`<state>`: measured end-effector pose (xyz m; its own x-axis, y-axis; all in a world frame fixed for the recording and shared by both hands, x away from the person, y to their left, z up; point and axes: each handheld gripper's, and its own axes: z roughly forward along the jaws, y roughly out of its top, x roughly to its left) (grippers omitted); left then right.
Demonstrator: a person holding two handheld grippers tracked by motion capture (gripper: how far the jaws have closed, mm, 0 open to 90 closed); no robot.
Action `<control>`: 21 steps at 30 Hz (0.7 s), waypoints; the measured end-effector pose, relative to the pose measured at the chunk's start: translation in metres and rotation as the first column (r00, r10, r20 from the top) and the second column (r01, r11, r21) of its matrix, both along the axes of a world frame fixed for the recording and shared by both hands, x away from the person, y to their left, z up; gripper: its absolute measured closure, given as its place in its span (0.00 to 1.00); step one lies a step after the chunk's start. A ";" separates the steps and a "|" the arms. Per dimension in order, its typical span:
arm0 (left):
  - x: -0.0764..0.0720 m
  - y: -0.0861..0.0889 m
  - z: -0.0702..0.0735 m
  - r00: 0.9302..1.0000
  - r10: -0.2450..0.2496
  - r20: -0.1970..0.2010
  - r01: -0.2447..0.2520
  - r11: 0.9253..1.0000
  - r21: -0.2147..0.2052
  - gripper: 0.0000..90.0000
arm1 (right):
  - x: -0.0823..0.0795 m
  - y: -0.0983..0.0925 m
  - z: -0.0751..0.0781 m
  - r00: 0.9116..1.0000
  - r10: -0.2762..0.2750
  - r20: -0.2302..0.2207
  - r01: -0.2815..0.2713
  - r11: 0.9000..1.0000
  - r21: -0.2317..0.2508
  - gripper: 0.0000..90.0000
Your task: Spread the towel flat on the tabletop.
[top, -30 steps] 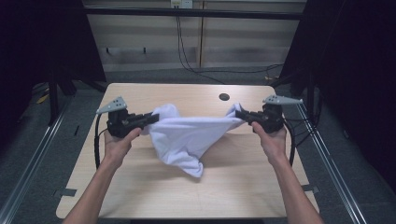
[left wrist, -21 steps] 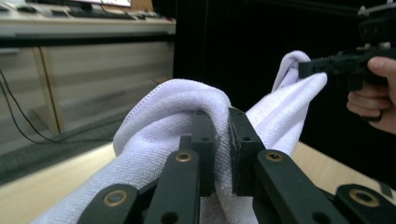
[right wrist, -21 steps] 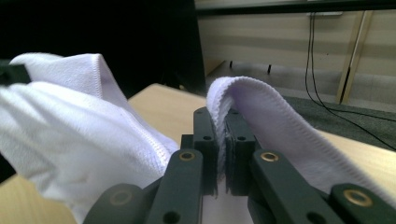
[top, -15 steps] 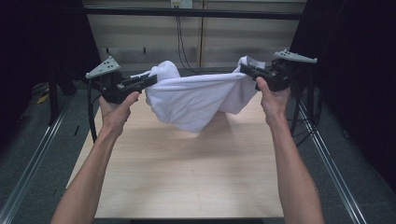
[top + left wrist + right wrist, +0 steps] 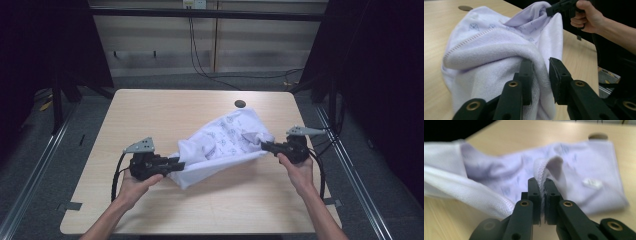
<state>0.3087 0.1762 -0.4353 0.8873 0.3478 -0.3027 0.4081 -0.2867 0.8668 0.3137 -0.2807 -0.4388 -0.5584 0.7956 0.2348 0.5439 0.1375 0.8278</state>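
My light wood bench (image 5: 150, 115): white printed cloth (image 5: 227, 140) lies rumpled on it, centre toward 3 o'clock; dark round hole (image 5: 240, 104) at 1 o'clock.

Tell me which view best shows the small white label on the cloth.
The right gripper view: the label lies in plain sight on the flat printed part of the cloth, beyond the right tongs. In the high view and the left gripper view I cannot make it out.

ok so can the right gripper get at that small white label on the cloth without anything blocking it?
Probably not yet. The right gripper is shut on a hem of the white cloth, so it must let go first. The label lies exposed on flat cloth close beside the jaws, with nothing over it.
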 end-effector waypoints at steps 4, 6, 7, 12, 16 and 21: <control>-0.003 0.014 -0.005 1.000 0.020 -0.024 -0.020 1.000 -0.013 0.71 | -0.014 -0.016 -0.021 0.999 -0.023 -0.044 0.021 0.998 -0.051 0.95; -0.001 0.024 -0.009 0.998 0.041 -0.044 -0.042 0.999 -0.032 0.68 | -0.018 -0.023 -0.025 0.998 -0.042 -0.055 0.038 0.996 -0.076 0.95; 0.000 0.028 -0.011 0.997 0.063 -0.043 -0.065 0.998 -0.027 0.68 | -0.019 -0.026 -0.027 0.997 -0.045 -0.068 0.039 0.996 -0.085 0.93; 0.006 0.027 -0.030 0.994 0.086 -0.074 -0.083 0.996 0.042 0.65 | -0.040 -0.038 -0.026 0.995 -0.069 -0.073 0.059 0.990 -0.124 0.66; 0.007 0.009 -0.045 0.994 0.034 -0.103 -0.022 0.993 0.113 0.70 | -0.057 -0.042 -0.019 0.994 -0.102 -0.039 0.097 0.989 -0.109 0.58; 0.003 -0.006 -0.056 0.994 -0.012 -0.112 0.034 0.980 0.196 0.90 | -0.069 -0.032 -0.011 0.998 -0.066 0.003 0.066 0.994 -0.085 0.58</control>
<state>0.3121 0.1702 -0.4917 0.8612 0.3900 -0.3259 0.4885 -0.4582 0.7425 0.2447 -0.3123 -0.4498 -0.5042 0.8477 0.1648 0.5543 0.1714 0.8145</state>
